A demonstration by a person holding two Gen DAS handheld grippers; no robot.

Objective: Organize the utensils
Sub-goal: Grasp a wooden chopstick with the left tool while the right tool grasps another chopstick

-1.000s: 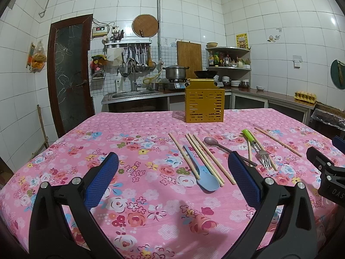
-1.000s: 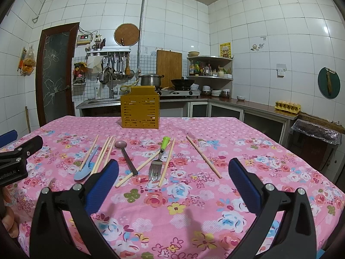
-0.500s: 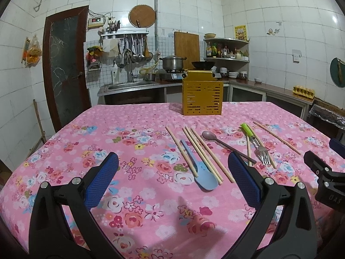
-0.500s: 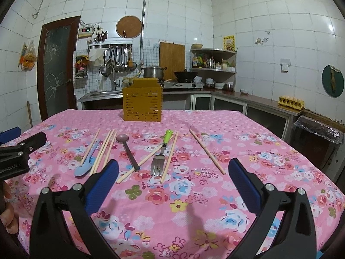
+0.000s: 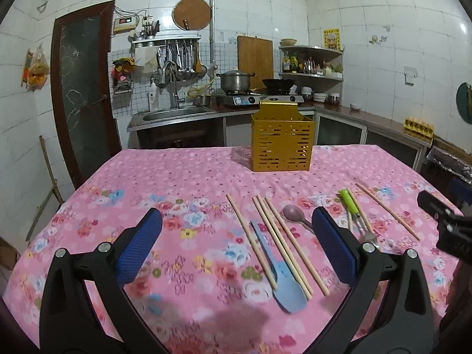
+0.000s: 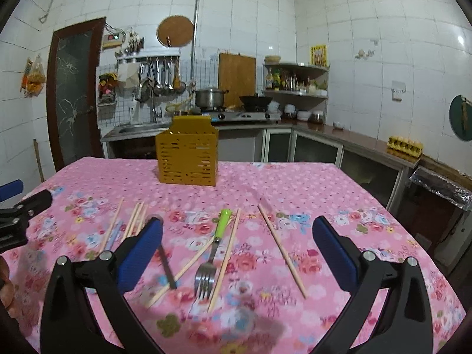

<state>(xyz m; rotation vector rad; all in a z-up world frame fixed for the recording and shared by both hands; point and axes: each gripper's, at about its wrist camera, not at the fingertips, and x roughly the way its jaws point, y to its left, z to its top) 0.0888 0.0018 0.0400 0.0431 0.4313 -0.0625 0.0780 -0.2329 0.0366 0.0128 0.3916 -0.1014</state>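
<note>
Hovering above the near edge of the table, the left gripper (image 5: 236,247) has its blue-padded fingers (image 5: 138,250) spread wide and holds nothing. Between and just beyond them on the pink flowered tablecloth (image 5: 177,183) lie a blue spoon (image 5: 281,277) and four wooden chopsticks (image 5: 281,242), side by side and pointing toward the far edge. Just right of these rests a dark spoon (image 5: 292,214), its handle hidden behind the right finger.

The right gripper (image 6: 236,250) hangs over the same near edge farther to the right, its fingers (image 6: 333,253) equally wide apart and empty. Between them a fork with a green handle (image 6: 214,247) lies tines toward the camera, with a chopstick (image 6: 225,261) close on each side, one slanting under it. A single chopstick (image 6: 281,247) lies apart to the right. The dark spoon's handle (image 6: 166,268) pokes out from behind the left finger.

Beyond all the utensils, near the far edge of the table, a yellow slotted holder (image 5: 281,144) stands upright with nothing between it and the grippers. Behind the table run a sink (image 5: 174,113), a stove with a pot (image 5: 236,79), and tiled walls.
</note>
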